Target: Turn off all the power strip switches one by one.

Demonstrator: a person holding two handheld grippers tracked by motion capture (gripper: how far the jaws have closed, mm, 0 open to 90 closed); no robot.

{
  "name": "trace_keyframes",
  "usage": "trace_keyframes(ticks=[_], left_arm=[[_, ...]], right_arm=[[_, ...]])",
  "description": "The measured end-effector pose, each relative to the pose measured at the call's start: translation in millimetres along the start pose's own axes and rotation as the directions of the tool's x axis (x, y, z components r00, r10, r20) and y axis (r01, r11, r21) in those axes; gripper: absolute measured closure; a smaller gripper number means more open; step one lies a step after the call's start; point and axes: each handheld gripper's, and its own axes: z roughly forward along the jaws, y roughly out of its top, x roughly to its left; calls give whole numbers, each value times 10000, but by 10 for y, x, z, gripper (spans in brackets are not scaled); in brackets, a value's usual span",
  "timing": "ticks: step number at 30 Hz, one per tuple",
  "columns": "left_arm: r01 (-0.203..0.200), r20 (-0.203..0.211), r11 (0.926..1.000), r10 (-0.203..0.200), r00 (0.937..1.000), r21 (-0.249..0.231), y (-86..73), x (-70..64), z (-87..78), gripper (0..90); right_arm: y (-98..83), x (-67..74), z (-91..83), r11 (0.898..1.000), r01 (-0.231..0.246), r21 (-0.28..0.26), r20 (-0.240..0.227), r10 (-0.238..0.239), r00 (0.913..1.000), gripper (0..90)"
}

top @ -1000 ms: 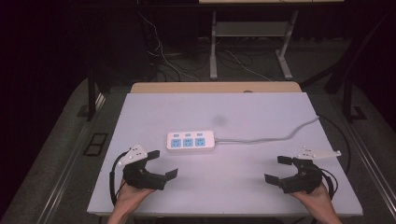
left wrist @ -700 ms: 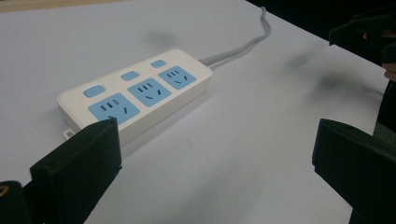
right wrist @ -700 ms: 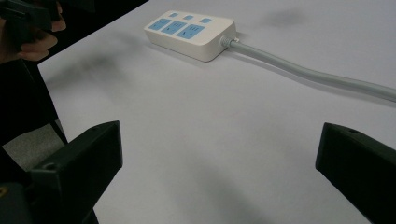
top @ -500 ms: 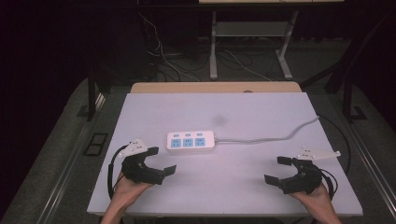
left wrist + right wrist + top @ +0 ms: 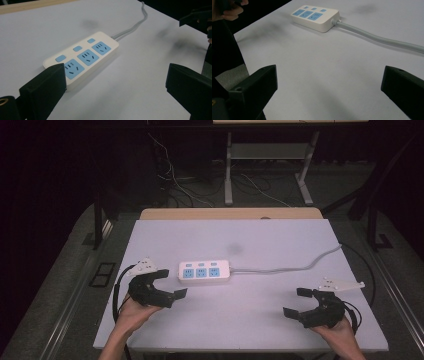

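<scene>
Left hand-held gripper (image 5: 169, 283): held in the person's left hand (image 5: 131, 312) at the near left of the worktop (image 5: 280, 245). Jaws stood wide apart with nothing between them. In the left gripper view, one jaw sat just beside the near end of the power strip (image 5: 82, 58); whether it touched could not be told. A grey three-cornered plate (image 5: 142, 266) topped the gripper, and a black cable looped from it toward the worktop's left edge.

Right hand-held gripper (image 5: 298, 303): held in the person's right hand (image 5: 336, 332) at the near right of the worktop, well apart from the power strip. Jaws stood wide apart over bare surface, holding nothing. A grey plate (image 5: 341, 284) projected toward the right edge.

Power strip: white, lying flat left of the worktop's middle, with three blue sockets in a row and three small blue switches behind them. In the right gripper view it (image 5: 315, 14) lay far ahead, cord end nearer.

Cord (image 5: 290, 267): grey, running from the power strip's right end across the worktop in a gentle curve and off the far right edge.

Worktop: pale, matt, with a faint dark smudge (image 5: 235, 247) beyond the power strip. A wooden strip (image 5: 230, 213) bordered its far side.

Floor (image 5: 260, 185): dark, with loose cables and metal frame legs beyond the worktop.
</scene>
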Motion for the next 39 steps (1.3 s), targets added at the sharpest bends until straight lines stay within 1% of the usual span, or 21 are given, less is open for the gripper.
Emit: trace_keyframes(ticks=[1, 5, 16, 18, 22, 33, 39], left_arm=[[-46, 14, 10000, 46, 10000, 45, 18, 12, 2, 16], [-4, 68, 10000, 3, 10000, 63, 91, 46, 22, 16], [-176, 136, 9994, 172, 9998, 288, 286, 147, 88, 30], [-144, 184, 9994, 138, 9997, 315, 321, 159, 104, 31], [-279, 198, 9984, 270, 9994, 500, 380, 189, 129, 37], [-351, 137, 9958, 341, 9993, 840, 514, 283, 182, 50], [-446, 142, 9928, 433, 9990, 1111, 578, 337, 233, 65]], right_arm=[[0, 0, 0, 10000, -6, 4, -7, 6, 10000, 4], [0, -1, 5, 10000, 0, 10, -31, 0, 10000, 4], [-1, 6, 33, 10000, 44, 86, -99, -43, 9999, 4], [1, 11, 42, 9999, 66, 98, -115, -65, 9999, 4], [1, 15, 52, 9999, 102, 134, -141, -100, 9999, 4], [-2, 17, 57, 9997, 117, 197, -171, -113, 9998, 4], [-3, 16, 54, 9997, 106, 208, -162, -103, 9998, 4]])
